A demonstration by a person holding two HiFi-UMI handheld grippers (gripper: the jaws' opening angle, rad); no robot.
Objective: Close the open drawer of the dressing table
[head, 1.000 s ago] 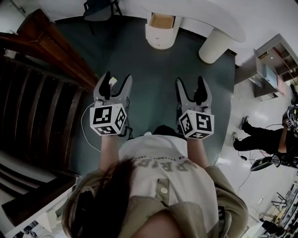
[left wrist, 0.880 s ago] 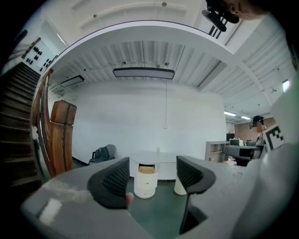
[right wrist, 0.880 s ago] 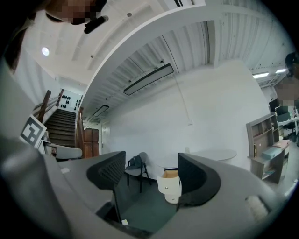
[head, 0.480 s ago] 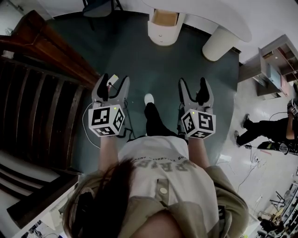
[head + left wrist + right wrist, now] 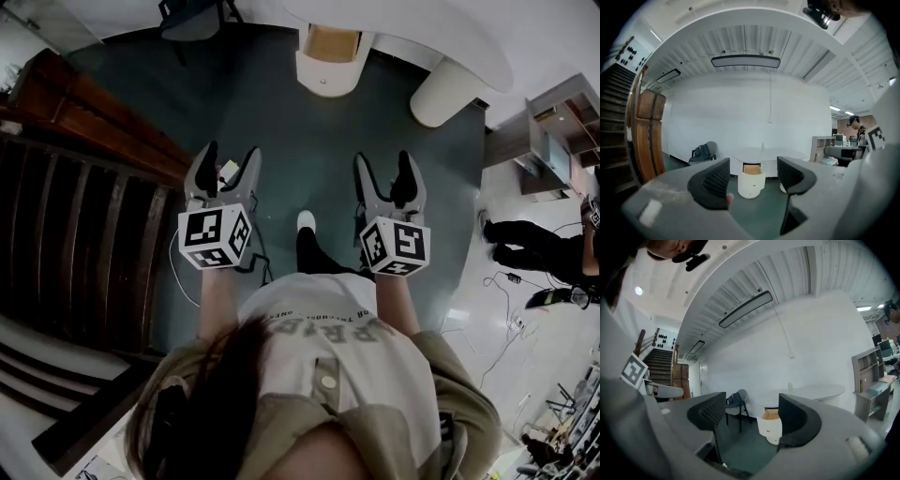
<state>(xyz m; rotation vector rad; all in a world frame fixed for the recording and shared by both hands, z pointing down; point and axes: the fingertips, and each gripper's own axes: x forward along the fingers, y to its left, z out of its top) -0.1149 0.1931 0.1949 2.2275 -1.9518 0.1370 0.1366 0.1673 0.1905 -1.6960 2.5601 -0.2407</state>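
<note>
A white dressing table (image 5: 422, 28) stands at the top of the head view, on a dark green floor. Its rounded drawer (image 5: 326, 58) is pulled out, showing a tan inside. The same drawer (image 5: 752, 179) sits far ahead between the left gripper's jaws, and the drawer (image 5: 770, 425) shows in the right gripper view too. My left gripper (image 5: 227, 157) and right gripper (image 5: 382, 163) are held side by side at waist height, both open and empty, well short of the table.
A wooden staircase (image 5: 66, 187) runs along the left. A chair with a bag (image 5: 192, 17) stands at the top left. A white rounded table leg (image 5: 442, 92) stands right of the drawer. A shelf unit (image 5: 553, 131) and a standing person (image 5: 534, 251) are at the right.
The person has stepped toward the table; a foot swung forward between the grippers. The drawer sits slightly nearer. Both grippers stay open and level.
</note>
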